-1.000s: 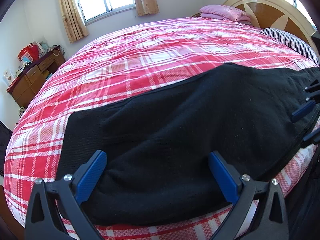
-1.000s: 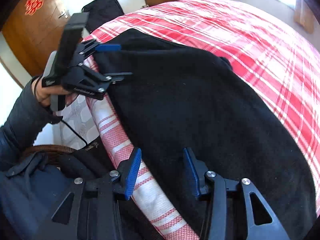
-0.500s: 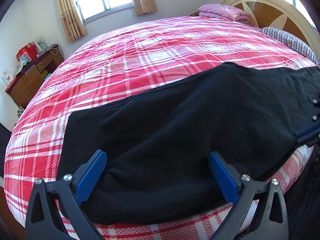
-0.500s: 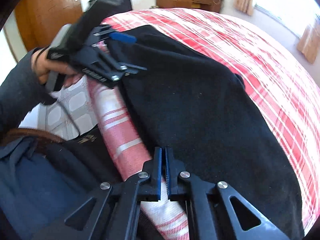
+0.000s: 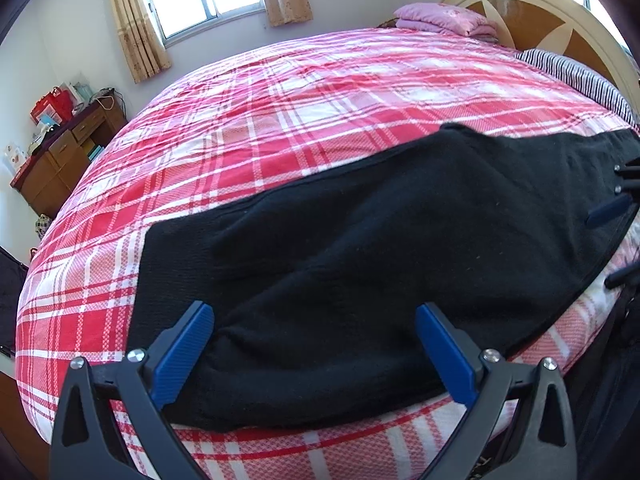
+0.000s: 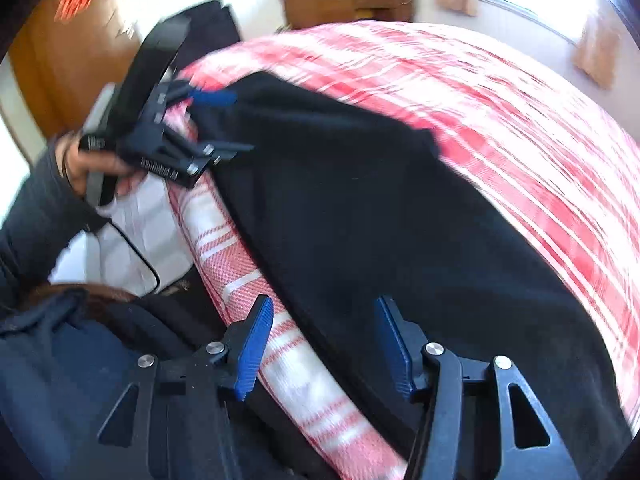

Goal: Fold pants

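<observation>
The black pants (image 5: 360, 248) lie flat along the near edge of the bed (image 5: 280, 140), stretched between the two grippers and already looking doubled over lengthwise. The left gripper (image 5: 316, 344) hovers over one end of the cloth, its blue fingers (image 5: 182, 350) spread wide with the dark fabric just ahead and beneath them. Nothing is pinched there; it looks poised to bite down on that end. Over at the other end, the right gripper (image 6: 324, 344) has its jaws parted, having just been opening; the edge of the pants and a strip of plaid bedspread show in the gap, but the pads press on nothing, so it's released. That view is smeared with motion blur. My read: the right side is resetting for a cleaner grab at the hem, since its jaws straddle the very border where black cloth meets bedding. In the right view the person's hand (image 6: 94, 164) grips the left tool's handle, angled down toward the mattress. The cross fold hasn't begun yet.
</observation>
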{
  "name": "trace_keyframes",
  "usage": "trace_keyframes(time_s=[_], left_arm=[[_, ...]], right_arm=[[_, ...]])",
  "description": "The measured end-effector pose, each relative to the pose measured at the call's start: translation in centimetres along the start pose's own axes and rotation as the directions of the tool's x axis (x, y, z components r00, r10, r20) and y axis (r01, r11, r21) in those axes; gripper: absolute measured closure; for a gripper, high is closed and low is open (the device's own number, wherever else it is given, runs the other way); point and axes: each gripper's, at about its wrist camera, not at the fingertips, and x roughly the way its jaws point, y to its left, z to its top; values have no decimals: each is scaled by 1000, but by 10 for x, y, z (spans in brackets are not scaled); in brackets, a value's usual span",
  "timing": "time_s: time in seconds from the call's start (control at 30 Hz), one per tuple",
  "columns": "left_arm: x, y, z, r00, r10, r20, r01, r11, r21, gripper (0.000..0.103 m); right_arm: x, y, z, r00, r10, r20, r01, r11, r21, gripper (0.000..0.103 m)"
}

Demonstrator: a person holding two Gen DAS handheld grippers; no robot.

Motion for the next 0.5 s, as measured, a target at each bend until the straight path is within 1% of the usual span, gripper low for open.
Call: trace_keyframes(time_s=[0.07,0.1,0.13,0.2,0.23,0.27,0.3,0.37,0.4,0.43,0.47,0.5], left_arm=[[2,-1,0,1000,7,-6,-7,1000,6,0],[6,0,-1,1000,22,-21,-22,1000,9,0],[9,1,-2,999,31,-29,-31,999,10,0],[10,1,-3,999,29,-20,-29,1000,8,0],[10,1,-2,999,29,-22,-29,1000,9,0],[8,1,-1,999,29,-21,-29,1000,10,0],[7,1,-1,999,29,-19,-29,1000,6,0],[4,2,1,1000,24,-12,-24,1000,-10,0],[3,3,2,1000,23,-5,-23,1000,-15,0],[1,4,3,1000,27,10,-27,999,-22,0],[-1,5,4,999,31,24,-30,999,-31,0],[-1,6,4,999,32,29,-31,999,-39,0]], right_arm=[[-12,-19,-8,999,-39,15,38,995,91,48],[-15,-31,-13,998,-59,0,58,989,132,48],[-16,-39,-17,998,-68,-17,70,984,164,48],[-12,-68,-36,991,-84,-106,110,956,271,48],[-15,-76,-45,992,-53,-114,85,950,302,48],[-22,-79,-52,996,-23,-91,51,947,317,48],[-30,-83,-57,997,-13,-75,37,944,327,48],[-45,-88,-63,998,-50,-48,63,939,338,48],[-57,-93,-67,995,-98,-16,98,934,345,48],[-63,-97,-70,992,-123,-1,115,924,364,48],[-68,-108,-76,989,-148,1,135,905,403,48],[-66,-118,-81,987,-157,-28,153,887,437,48]])
